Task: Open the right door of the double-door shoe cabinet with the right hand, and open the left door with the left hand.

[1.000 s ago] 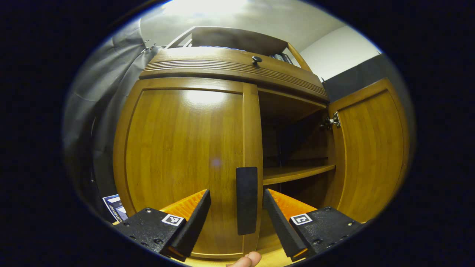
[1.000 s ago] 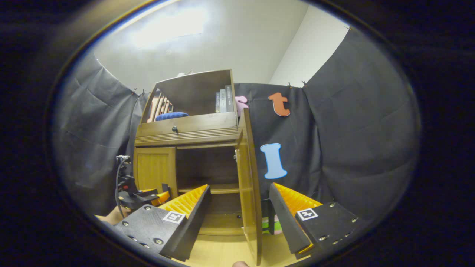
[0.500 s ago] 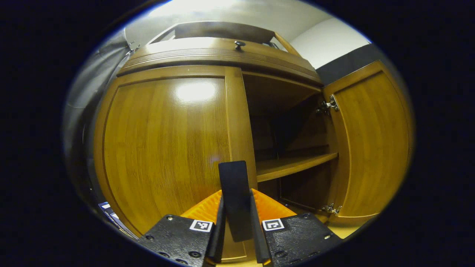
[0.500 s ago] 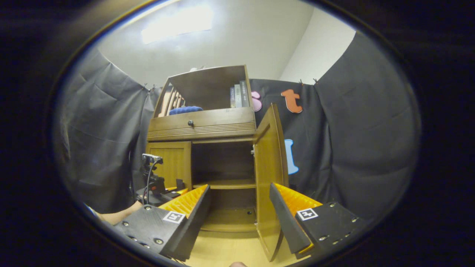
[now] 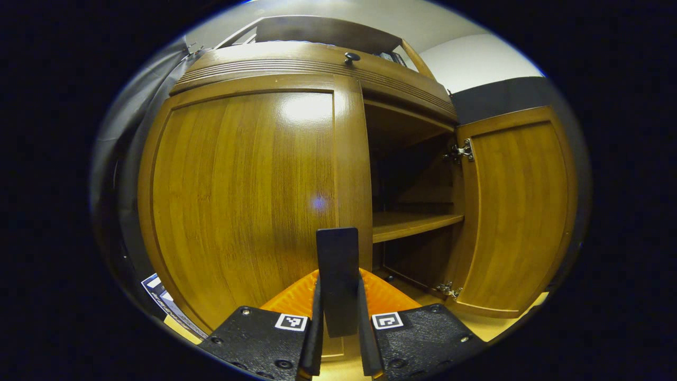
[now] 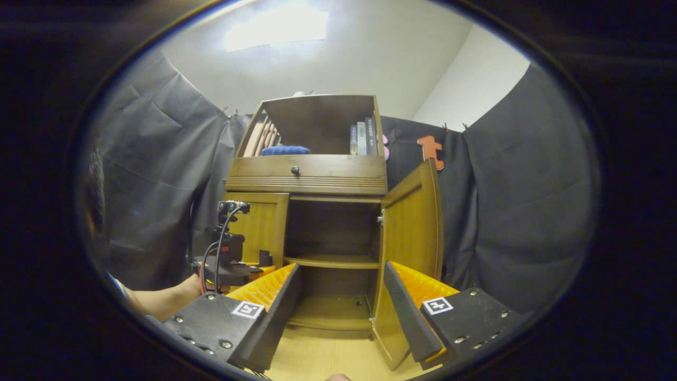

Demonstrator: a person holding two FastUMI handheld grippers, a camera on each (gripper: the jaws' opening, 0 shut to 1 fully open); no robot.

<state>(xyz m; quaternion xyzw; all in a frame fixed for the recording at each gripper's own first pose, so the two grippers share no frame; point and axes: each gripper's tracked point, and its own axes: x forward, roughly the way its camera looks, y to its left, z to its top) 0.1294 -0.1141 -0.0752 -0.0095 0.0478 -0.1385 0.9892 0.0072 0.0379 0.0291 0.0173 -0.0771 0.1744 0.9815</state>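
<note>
Shoe cabinet [image 6: 309, 182] of brown wood stands against the black cloth wall [image 6: 508, 201], and everything else is placed by it. Above its double doors runs a drawer front with a small dark knob [image 6: 295, 170], and above that an open shelf holding a few upright books [image 6: 362, 138] and a blue folded item [image 6: 284, 151].

In the right gripper view the right door [image 6: 412, 233] is swung well out from the cabinet's front, hinged at the cabinet's right side, so the right half of the interior shows — an inner shelf [image 6: 332, 261] across the middle and the cabinet floor below it. The left door [image 5: 248, 196] lies shut, flush with the cabinet front.

In the left gripper view the left door's dark upright handle [image 5: 337, 264] sits at that door's inner edge, just beside the open interior. The left gripper [image 5: 338, 323] has its fingers narrowed onto this handle, one pressing each side of its lower part. From the right gripper view the same gripper [image 6: 232, 264] shows at the left door, with a person's forearm [image 6: 164, 299] behind it.

The right gripper [image 6: 341, 312] is back from the cabinet, well apart from the right door — its fingers spread wide, holding nothing.
</note>
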